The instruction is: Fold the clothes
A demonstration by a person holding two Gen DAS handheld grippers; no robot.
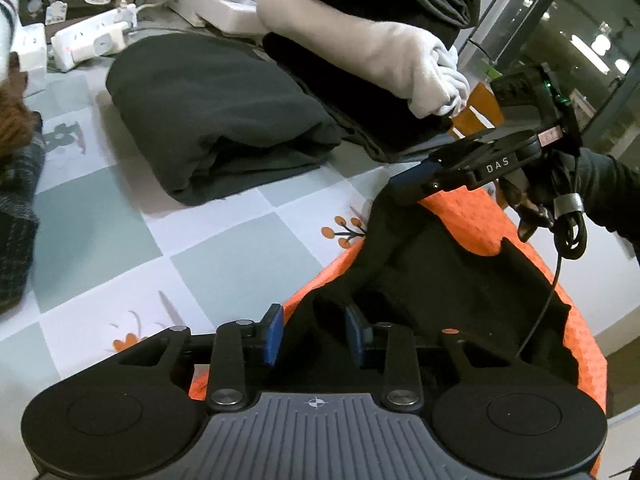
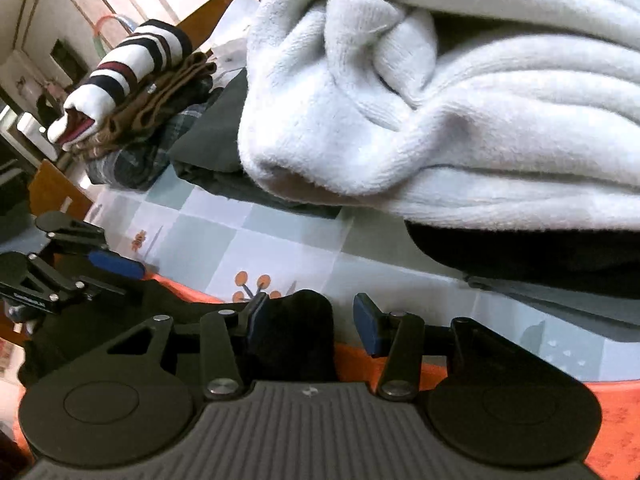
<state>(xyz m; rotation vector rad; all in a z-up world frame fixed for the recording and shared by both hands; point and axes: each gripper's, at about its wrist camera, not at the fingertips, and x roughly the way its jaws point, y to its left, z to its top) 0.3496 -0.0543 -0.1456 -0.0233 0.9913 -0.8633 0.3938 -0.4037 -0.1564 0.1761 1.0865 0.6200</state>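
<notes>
Left gripper (image 1: 314,336): fingers parted around black cloth (image 1: 440,280) over orange cloth (image 1: 480,212). Right gripper (image 2: 308,320): fingers parted, black cloth between them; white bundle (image 2: 440,100) ahead.

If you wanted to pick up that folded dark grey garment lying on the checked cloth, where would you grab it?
Probably the rounded near fold of the dark grey garment, coming in low from the front: the layers there are stacked in one thick edge, so a gripper could pinch them together.
</notes>
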